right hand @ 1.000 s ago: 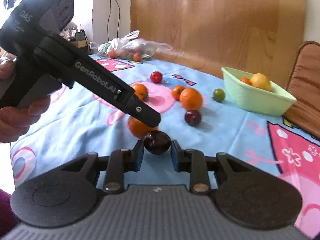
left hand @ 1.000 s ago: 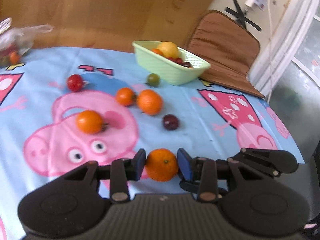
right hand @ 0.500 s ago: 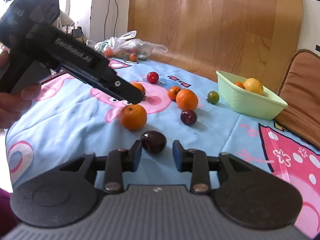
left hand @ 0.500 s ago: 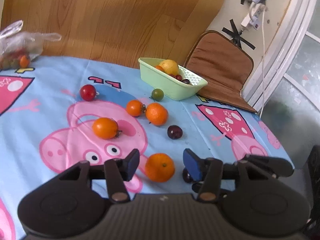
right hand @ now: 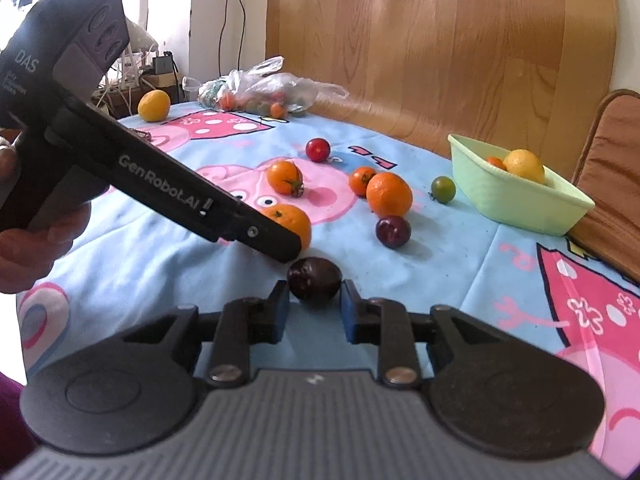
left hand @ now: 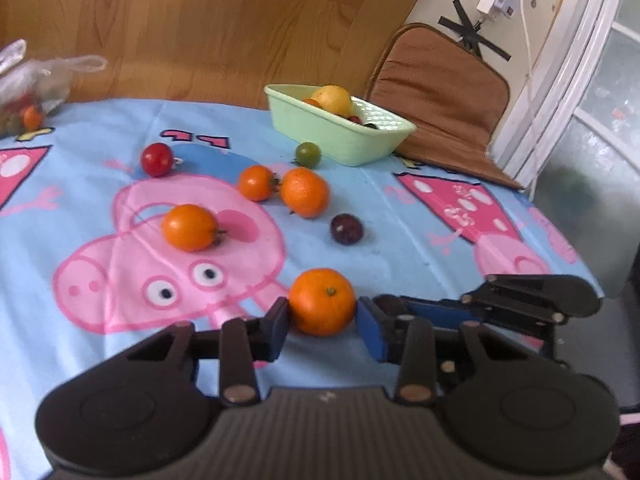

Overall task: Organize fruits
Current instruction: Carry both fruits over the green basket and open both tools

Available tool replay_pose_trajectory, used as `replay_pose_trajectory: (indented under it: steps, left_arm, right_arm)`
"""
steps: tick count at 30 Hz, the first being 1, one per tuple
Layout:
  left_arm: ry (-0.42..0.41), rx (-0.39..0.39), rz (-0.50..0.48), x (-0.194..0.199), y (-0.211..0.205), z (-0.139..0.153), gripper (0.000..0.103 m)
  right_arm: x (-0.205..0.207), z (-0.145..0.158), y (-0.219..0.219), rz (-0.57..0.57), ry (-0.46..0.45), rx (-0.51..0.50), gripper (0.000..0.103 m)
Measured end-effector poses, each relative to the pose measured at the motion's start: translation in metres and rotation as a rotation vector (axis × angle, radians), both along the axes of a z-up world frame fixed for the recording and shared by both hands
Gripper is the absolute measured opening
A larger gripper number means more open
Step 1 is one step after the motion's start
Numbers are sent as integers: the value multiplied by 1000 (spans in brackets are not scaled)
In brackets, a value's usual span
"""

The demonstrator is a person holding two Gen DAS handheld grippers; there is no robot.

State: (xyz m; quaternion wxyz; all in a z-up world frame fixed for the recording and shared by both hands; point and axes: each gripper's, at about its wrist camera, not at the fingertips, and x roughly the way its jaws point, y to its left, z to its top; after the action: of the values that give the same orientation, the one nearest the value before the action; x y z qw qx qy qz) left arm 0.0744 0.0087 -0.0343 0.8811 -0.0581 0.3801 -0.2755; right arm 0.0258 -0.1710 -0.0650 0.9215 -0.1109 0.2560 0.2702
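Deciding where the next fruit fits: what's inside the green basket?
In the green basket: a yellow fruit, something small and orange, and dark red pieces. Its near wall hides whatever lies lower.

left gripper (right hand: 294,246): "GenRobot.AI"; "DAS"

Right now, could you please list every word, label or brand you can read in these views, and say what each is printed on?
"GenRobot.AI": white print along the side of the left gripper's arm.
"DAS": on the left gripper's grey body; the smaller lines under it are too blurred to read.
Pink letters on the tablecloth: cartoon print, not legible as a word.
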Motion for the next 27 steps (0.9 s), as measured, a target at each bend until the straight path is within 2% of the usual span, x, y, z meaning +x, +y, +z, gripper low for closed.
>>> replay_pose_trajectory:
  steps: [7,12,15,21,27]
  left_arm:
    - [-29,-36,-10,29,-21,28,36]
    - [-72,-45,-15,70,-51,49,36]
    - [-85,-42,0,101,-68,56,36]
    - [-87,-38,36,154,-95,58,36]
    - [-95,26,46,178,-126,42,36]
  right_arm:
    - [15,21,-19,-50,-78,16,30]
    - [41,35,-40,-122,-128,40,30]
    - [62,40,-51,-161,-162,17,30]
    - [109,41,-84,-278,-164,32,30]
    - [149,41,-110,-351,-122,101,30]
